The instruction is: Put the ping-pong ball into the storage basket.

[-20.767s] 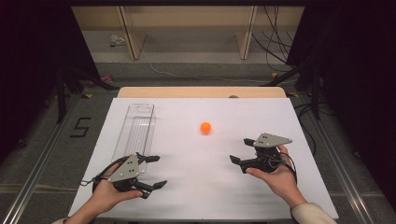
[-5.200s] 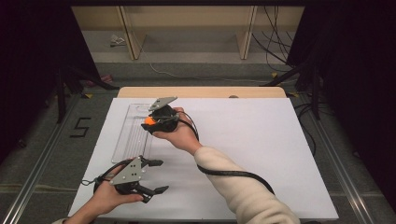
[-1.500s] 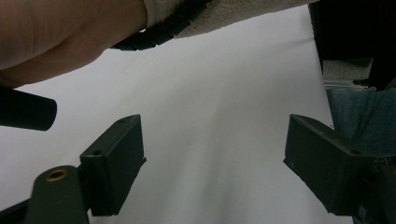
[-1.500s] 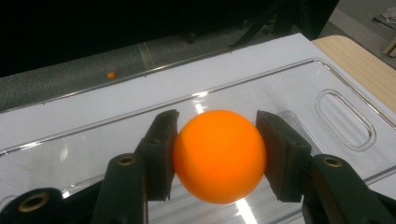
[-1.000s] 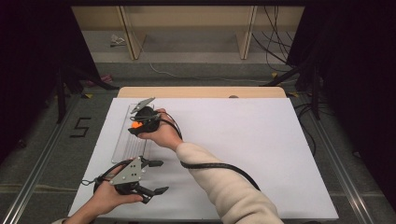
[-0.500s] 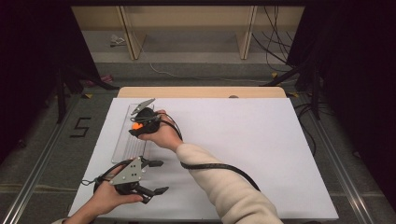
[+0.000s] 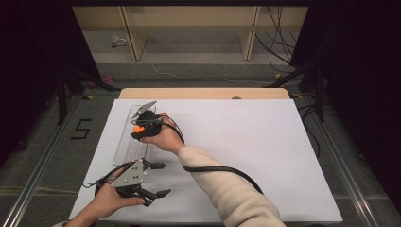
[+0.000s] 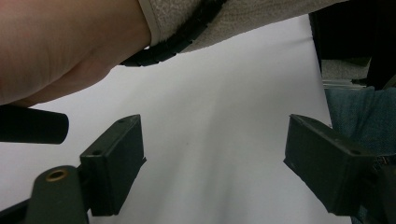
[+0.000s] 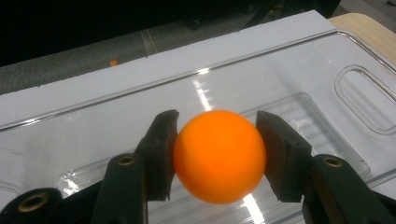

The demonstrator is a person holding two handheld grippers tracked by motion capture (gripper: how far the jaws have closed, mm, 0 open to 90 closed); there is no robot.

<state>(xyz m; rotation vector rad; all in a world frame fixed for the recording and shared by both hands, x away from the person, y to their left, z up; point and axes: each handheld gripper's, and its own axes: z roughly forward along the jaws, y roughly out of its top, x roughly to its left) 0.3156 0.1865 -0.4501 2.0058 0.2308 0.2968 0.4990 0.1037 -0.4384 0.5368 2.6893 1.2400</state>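
Jaws of the right gripper [image 9: 215, 154] pinch a smooth orange ball [image 9: 219, 155] over the clear plastic tray [image 9: 299, 84] on the white counter [image 7: 246, 142], left gripper [image 8: 212, 163] gaping open.

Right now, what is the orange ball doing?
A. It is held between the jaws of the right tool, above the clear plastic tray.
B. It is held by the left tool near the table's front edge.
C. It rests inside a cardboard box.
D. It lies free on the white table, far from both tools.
A: the right gripper view shows the orange ball pinched between both jaws of the right tool, with the clear plastic tray beneath it.
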